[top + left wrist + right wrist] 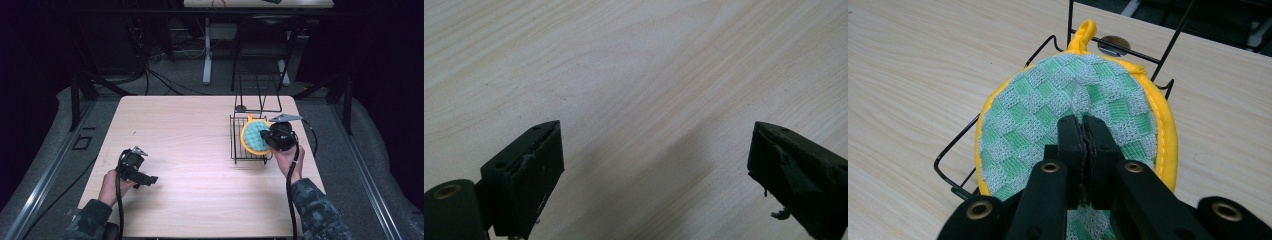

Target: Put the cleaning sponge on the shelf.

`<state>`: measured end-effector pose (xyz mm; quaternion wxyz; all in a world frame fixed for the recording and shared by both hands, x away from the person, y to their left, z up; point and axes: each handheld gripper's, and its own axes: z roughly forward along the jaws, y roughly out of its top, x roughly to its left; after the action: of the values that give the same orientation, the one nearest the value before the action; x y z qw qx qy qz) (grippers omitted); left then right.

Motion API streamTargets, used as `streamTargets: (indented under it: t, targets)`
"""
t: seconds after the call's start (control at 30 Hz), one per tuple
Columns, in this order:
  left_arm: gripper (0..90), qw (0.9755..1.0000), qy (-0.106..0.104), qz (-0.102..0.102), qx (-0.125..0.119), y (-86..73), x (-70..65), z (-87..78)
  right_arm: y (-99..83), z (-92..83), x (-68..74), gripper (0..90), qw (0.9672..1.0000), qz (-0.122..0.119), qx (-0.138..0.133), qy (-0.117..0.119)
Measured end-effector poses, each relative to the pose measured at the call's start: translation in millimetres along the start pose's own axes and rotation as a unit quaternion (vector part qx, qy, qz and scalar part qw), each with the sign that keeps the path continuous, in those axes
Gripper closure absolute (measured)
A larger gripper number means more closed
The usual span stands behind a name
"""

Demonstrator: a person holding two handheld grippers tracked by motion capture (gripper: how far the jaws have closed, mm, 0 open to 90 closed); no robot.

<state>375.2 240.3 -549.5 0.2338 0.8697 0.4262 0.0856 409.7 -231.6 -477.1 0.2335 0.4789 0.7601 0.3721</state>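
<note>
Overhead, right gripper fingers pinched on green-and-yellow pot holder over wire rack, left gripper fingers wide apart.

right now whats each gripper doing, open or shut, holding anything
Left gripper: open, nothing between the jaws, over bare table.
Right gripper: shut, pinching the green and yellow pot holder over the black wire rack.

A broad stretch of bare wooden table lies open between the two grippers, free for a hand to cross. At the far right, a black wire rack and its upright wire frame block the way, with a green-and-yellow pot holder lying over the rack's bars.
</note>
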Motion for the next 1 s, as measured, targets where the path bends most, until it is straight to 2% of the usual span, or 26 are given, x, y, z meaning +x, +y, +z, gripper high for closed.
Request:
streamTargets:
  t: [0.23, 0.43, 0.8, 0.87, 1.0]
  targets:
    - [7.7, 1.0, 0.001, -0.001, 0.001, -0.3, 0.2, 0.0, -0.9, 11.1, 4.5, 87.3, 0.9999, -0.009, -0.003, -0.008]
    - [7.7, 1.0, -0.001, 0.0, 0.001, -0.4, 0.4, -0.2, -6.8, 21.3, 8.4, 87.3, 0.9998, -0.008, 0.006, -0.015]
    - [7.7, 1.0, -0.002, 0.0, 0.004, -0.3, 0.1, 0.5, -12.0, 31.9, 5.1, 87.4, 0.9996, 0.026, 0.002, -0.006]
    - [7.7, 1.0, -0.003, 0.0, 0.004, -0.4, 0.1, 0.7, -13.1, 34.7, 5.3, 87.4, 0.9996, 0.027, 0.005, -0.007]
    - [7.7, 1.0, -0.003, -0.001, 0.003, -0.5, 0.3, 0.8, -18.8, 42.5, 8.4, 87.5, 0.9996, 0.013, 0.018, -0.018]
